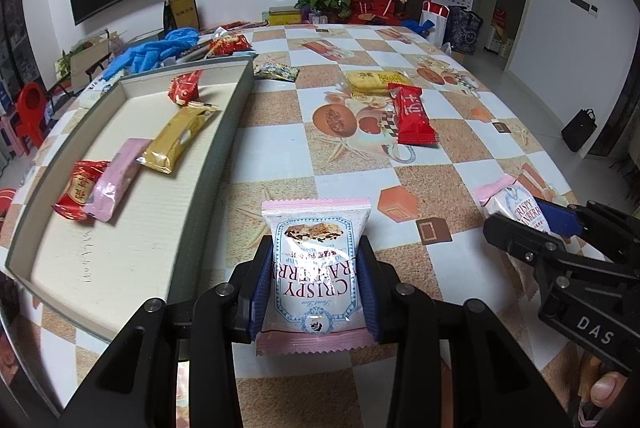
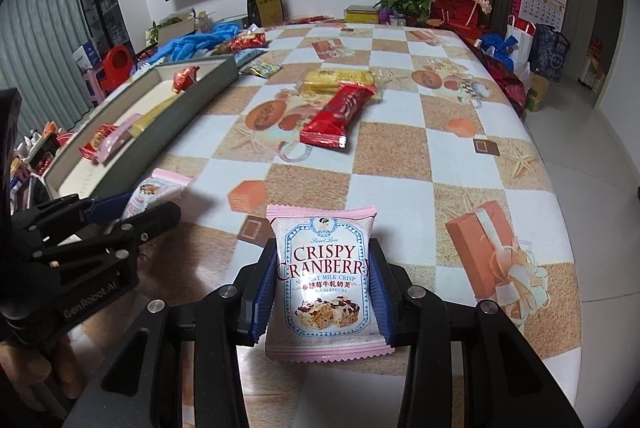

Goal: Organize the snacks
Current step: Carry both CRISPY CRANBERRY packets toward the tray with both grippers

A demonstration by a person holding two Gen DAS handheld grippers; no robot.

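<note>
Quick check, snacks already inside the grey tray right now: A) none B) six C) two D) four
D: the left wrist view shows four wrapped snacks lying in the shallow grey cardboard tray: a small red packet at the far end, a gold bar wrapper, a pink bar wrapper and a red packet nearest the camera.

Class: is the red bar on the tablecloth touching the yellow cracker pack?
Touching. The right wrist view shows the red bar lying over the yellow cracker pack's edge.
</note>
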